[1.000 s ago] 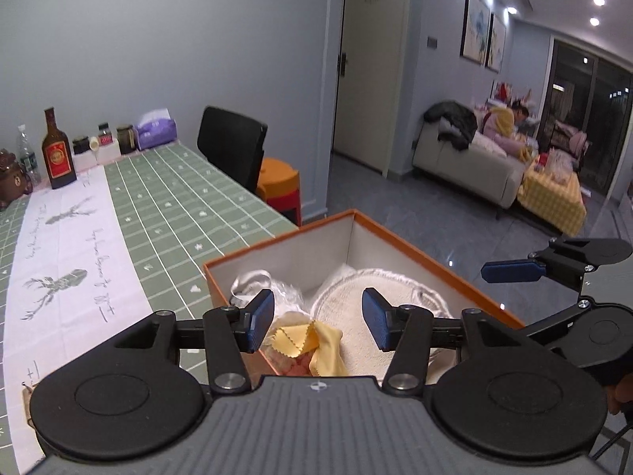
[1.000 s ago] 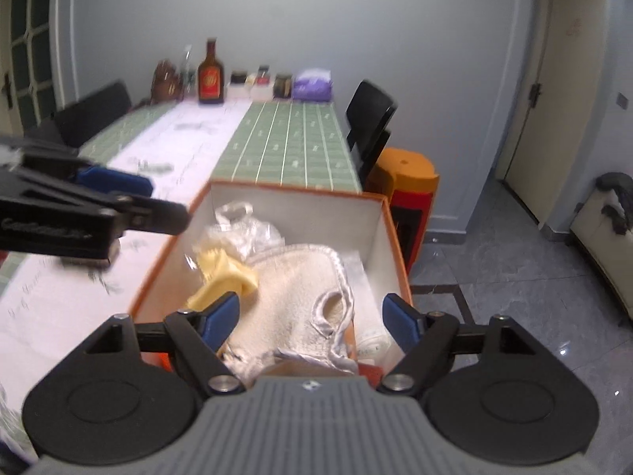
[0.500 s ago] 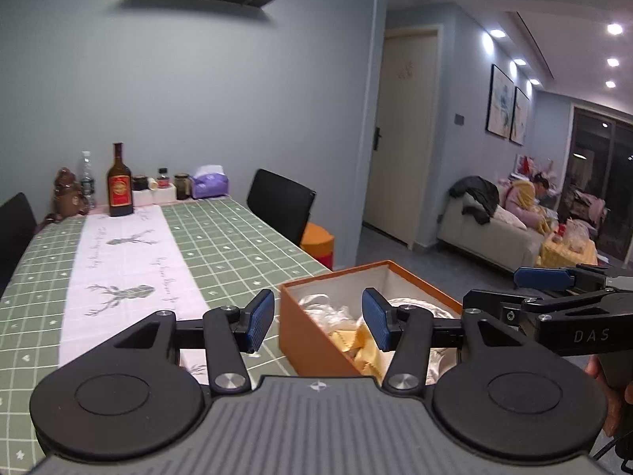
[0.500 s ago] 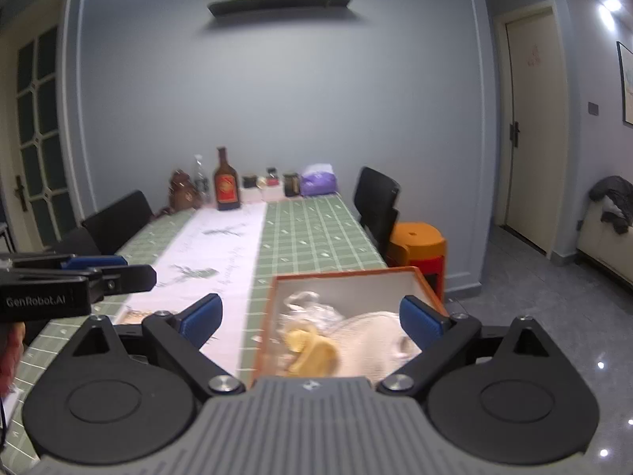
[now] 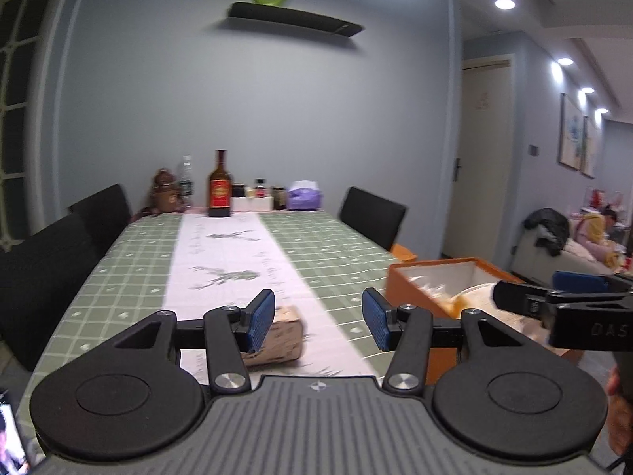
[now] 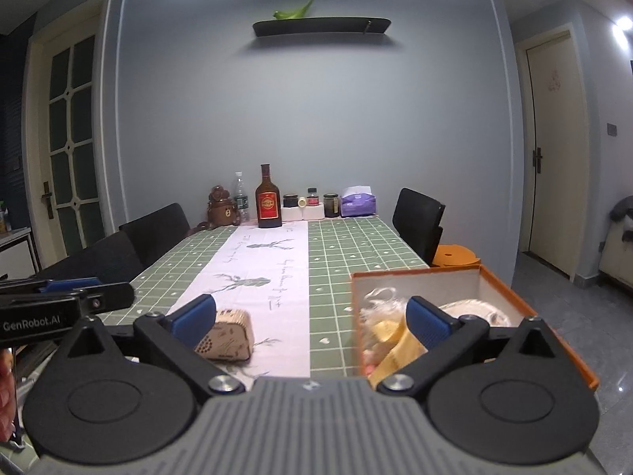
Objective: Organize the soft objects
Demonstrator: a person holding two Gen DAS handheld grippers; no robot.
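An orange box (image 6: 534, 308) with white inner walls sits at the table's near right edge; it also shows in the left wrist view (image 5: 415, 281). It holds a yellow cloth (image 6: 395, 340), a cream towel (image 6: 474, 308) and crinkled clear plastic (image 6: 378, 297). A beige patterned soft pouch (image 6: 231, 334) lies on the white runner; it also shows in the left wrist view (image 5: 285, 336). My left gripper (image 5: 318, 318) is open and empty just above and behind the pouch. My right gripper (image 6: 312, 318) is open and empty, between pouch and box.
The green checked table (image 6: 356, 245) has a white deer-print runner (image 6: 257, 273). At its far end stand a brown bottle (image 6: 268, 202), jars, a bear figure (image 6: 221, 208) and a purple tissue pack (image 6: 358, 202). Black chairs (image 6: 419, 217) flank it; an orange stool (image 6: 455, 255) stands beside the box.
Both grippers have pulled up and back from the box and swung left toward the table's middle. The pouch has come into view. The soft things stay in the box.
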